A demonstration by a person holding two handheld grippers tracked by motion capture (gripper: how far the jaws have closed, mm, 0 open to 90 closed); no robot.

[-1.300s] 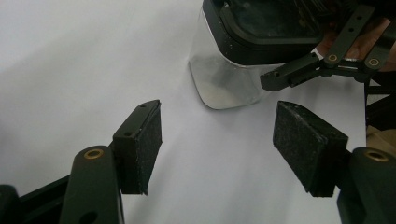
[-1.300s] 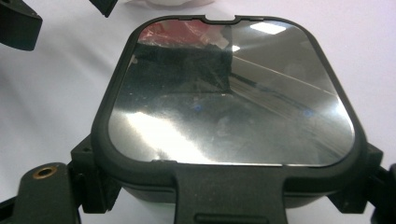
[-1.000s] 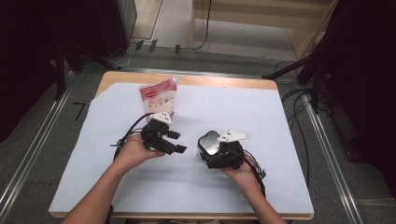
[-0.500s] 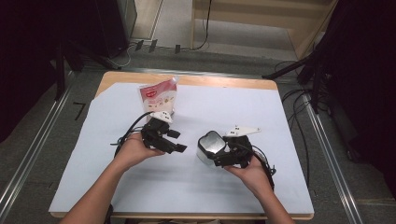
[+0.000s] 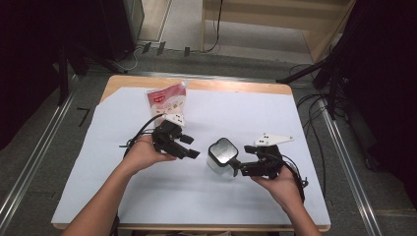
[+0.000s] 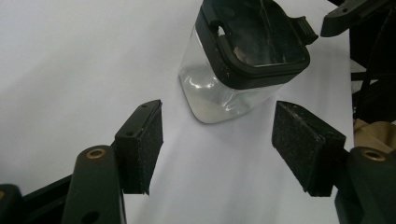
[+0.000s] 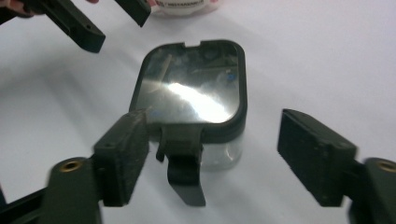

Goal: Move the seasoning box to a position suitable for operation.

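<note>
A clear square container (image 5: 222, 153) with a black lid stands on the white sheet between my two grippers. My left gripper (image 5: 192, 146) is open just left of it; in the left gripper view the container (image 6: 238, 70) lies beyond the open gripper (image 6: 219, 140), untouched. My right gripper (image 5: 237, 170) points at it from the right. In the right gripper view the lid (image 7: 191, 88) has its black latch flap (image 7: 184, 172) hanging down between the jaws of the gripper (image 7: 219, 154). Those jaws have just been closing and stand apart, with the pads (image 7: 123, 154) not pressing on it.
A red and white snack bag (image 5: 167, 101) lies at the back of the table (image 5: 236, 86), behind my left hand. The white sheet (image 5: 196, 196) covers most of the top. Cables trail from both grippers.
My right hand has drawn back to the right of the container and risen a little, and its jaws have narrowed. The left hand and the container stayed where they were.
</note>
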